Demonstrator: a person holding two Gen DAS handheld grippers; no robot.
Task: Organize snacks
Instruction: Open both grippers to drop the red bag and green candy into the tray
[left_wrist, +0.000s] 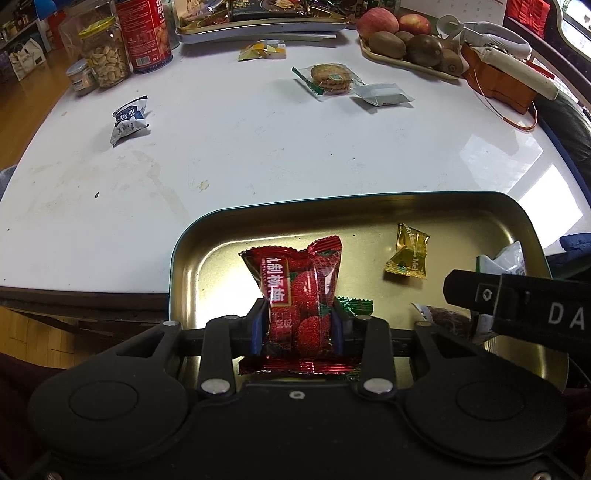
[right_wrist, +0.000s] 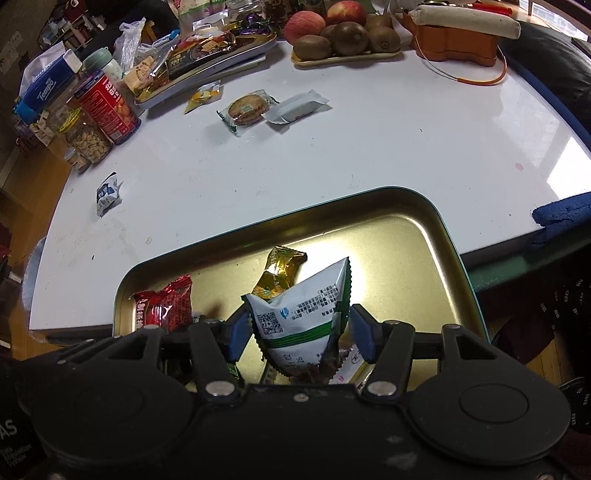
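Left gripper (left_wrist: 300, 325) pinching red bayberry candy packet (left_wrist: 295, 295) between blue pads, over gold tin tray (left_wrist: 424, 210) at near table edge. Right gripper (right_wrist: 301, 334) spread around white-green snack pouch (right_wrist: 306, 314), pads apart from it; pouch looks propped in tray, we cannot tell for sure.

Risks, our judgement: glossy foil slick, packet could slide from pads on release and miss tray; grippers near each other over tray, could knock; tray overhangs edge, push could tip it.

Crinkled gold candy wrapper (left_wrist: 406, 254) in tray. Still loose on smooth white table (left_wrist: 258, 147): blue-white packet (left_wrist: 129, 120), clear-wrapped biscuit (left_wrist: 327, 79).

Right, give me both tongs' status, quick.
Left tongs: shut on the red snack packet.
Right tongs: open, straddling the white-green packet.
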